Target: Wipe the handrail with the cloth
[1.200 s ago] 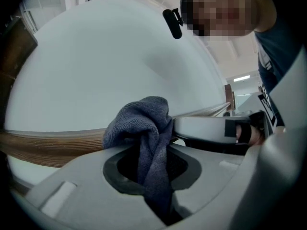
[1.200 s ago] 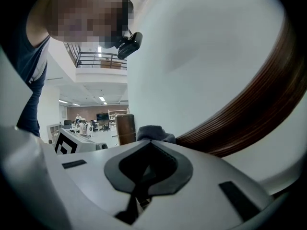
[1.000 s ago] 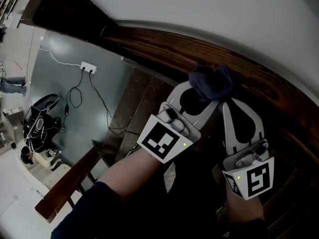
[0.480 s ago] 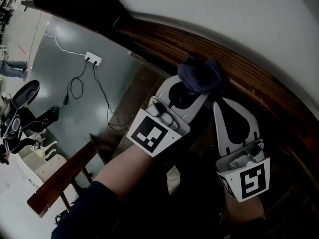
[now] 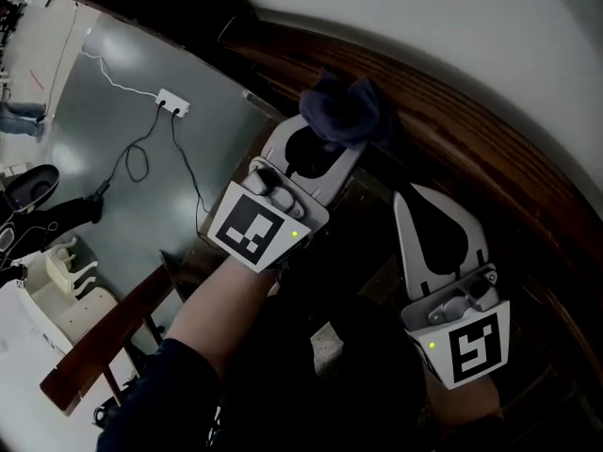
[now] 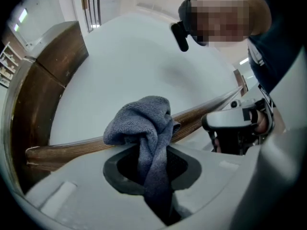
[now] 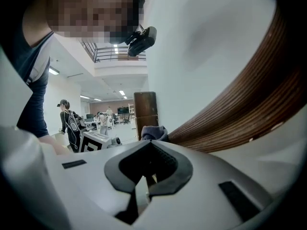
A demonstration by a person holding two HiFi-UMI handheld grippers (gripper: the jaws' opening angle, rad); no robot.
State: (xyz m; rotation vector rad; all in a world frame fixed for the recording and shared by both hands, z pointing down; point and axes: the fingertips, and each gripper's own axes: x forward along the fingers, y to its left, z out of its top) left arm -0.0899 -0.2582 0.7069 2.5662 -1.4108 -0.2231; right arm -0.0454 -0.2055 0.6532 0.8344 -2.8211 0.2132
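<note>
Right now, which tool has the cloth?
The left tool: its jaws are shut on the blue-grey cloth, bunched against the wooden handrail. The right tool is shut on nothing, apart from the cloth.

White curved wall [image 5: 452, 26] beyond the left gripper [image 5: 318, 144]. Grey-green floor [image 5: 113, 111] below, to its left: white power strip [image 5: 172, 103], cables [image 5: 141, 153], white chair [image 5: 66, 271]. Ceiling lights [image 7: 53, 71] lit.

No readable text, numbers or brands anywhere. Only black-and-white square marker patterns, no letters: one on the white plastic cube [image 5: 248, 231] of the left gripper [image 5: 323, 147], one on the matching white cube [image 5: 468, 344] of the right gripper [image 5: 413, 198], near right.
</note>
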